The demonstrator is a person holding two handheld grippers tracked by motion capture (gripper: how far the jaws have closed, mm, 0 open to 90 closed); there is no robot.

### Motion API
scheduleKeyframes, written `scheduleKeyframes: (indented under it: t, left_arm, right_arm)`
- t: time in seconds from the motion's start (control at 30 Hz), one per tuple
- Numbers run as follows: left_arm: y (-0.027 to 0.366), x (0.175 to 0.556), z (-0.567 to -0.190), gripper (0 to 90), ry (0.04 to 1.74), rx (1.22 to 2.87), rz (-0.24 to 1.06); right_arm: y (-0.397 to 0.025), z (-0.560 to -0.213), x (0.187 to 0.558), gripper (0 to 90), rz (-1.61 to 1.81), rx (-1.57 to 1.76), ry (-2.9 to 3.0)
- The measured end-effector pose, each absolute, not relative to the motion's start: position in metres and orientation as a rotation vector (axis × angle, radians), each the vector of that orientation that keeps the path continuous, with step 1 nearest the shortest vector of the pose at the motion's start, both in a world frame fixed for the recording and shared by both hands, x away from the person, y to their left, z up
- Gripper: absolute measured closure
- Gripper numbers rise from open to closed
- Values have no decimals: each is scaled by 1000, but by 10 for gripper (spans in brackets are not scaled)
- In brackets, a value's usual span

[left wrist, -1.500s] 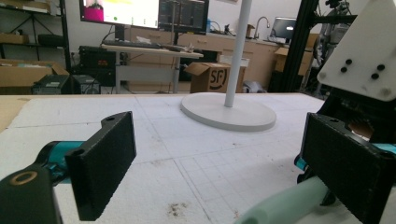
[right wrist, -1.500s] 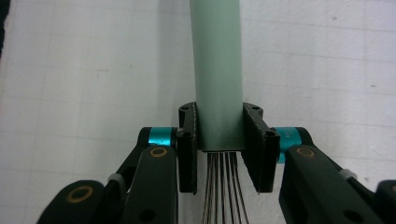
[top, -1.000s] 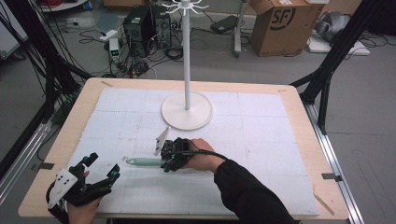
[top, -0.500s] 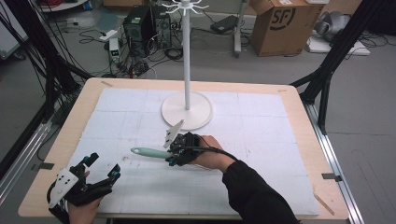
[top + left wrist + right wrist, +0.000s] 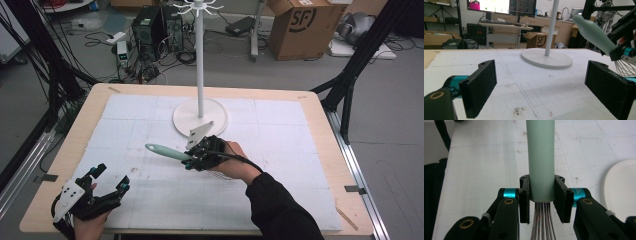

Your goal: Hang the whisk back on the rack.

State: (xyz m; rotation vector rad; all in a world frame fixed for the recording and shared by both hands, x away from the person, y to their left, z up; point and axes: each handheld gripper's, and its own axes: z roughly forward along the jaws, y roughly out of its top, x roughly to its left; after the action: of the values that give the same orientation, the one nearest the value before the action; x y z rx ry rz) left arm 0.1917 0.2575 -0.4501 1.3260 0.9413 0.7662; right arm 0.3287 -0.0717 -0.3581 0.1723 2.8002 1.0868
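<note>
Whisk (image 5: 167,151) lifted higher since earlier — handle clamped in right claw (image 5: 192,159), wires behind

Whisk (image 5: 167,152): handle pale mint green, wires bare silver metal. Right tool (image 5: 541,195): jaws black, teal collars, brass-coloured rivets. Left tool (image 5: 107,182): black, teal accents, light grey top plate. Stand (image 5: 200,116): white pole and base. Desk (image 5: 70,145): tan wood edge; white mat (image 5: 280,150) with faint grid, small brown specks.
</note>
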Motion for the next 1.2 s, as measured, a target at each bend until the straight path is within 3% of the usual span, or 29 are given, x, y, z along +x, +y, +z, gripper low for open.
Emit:
scheduleKeyframes:
  t: [1.2]
  left_arm:
    - [257,192,-450,109,942,1329,764]
  right_arm:
    - [-129,-286,368,692,1507,379,2660]
